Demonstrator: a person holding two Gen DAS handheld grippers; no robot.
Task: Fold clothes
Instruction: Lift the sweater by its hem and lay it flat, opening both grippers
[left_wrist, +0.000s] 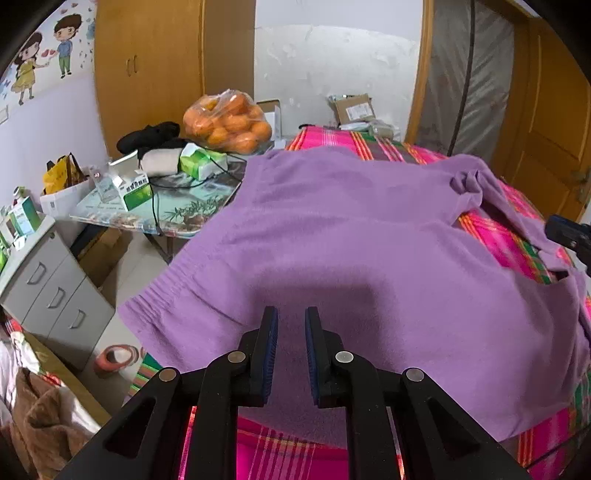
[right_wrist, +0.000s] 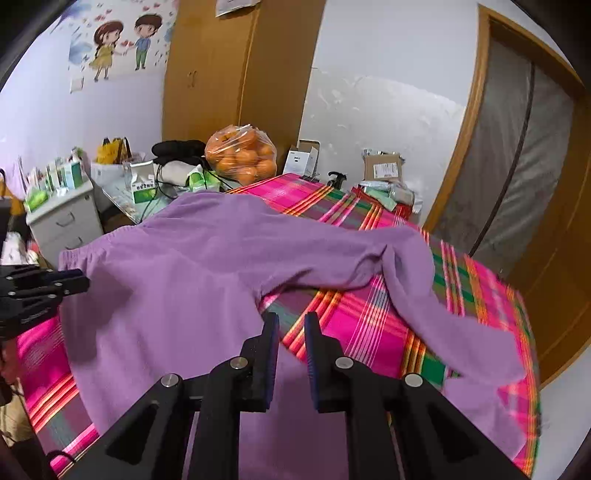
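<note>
A purple knit sweater (left_wrist: 332, 229) lies spread flat on a pink striped blanket (left_wrist: 280, 450). Its ribbed hem hangs at the left edge and one sleeve trails to the right. My left gripper (left_wrist: 291, 317) is open and empty, hovering just above the sweater's near part. In the right wrist view the sweater (right_wrist: 177, 273) covers the left of the blanket (right_wrist: 362, 317), with a sleeve (right_wrist: 436, 317) bent across the right. My right gripper (right_wrist: 291, 321) is open and empty, above the spot where sleeve meets body. The left gripper also shows at the left edge of the right wrist view (right_wrist: 66, 282).
A bag of oranges (left_wrist: 227, 122) sits on a cluttered side table (left_wrist: 177, 206) beyond the sweater, with cartons and tissue packs. A grey drawer unit (left_wrist: 51, 291) stands at left. Cardboard boxes (right_wrist: 384, 168) lie at the bed's far end. A wooden door (left_wrist: 546, 122) is at right.
</note>
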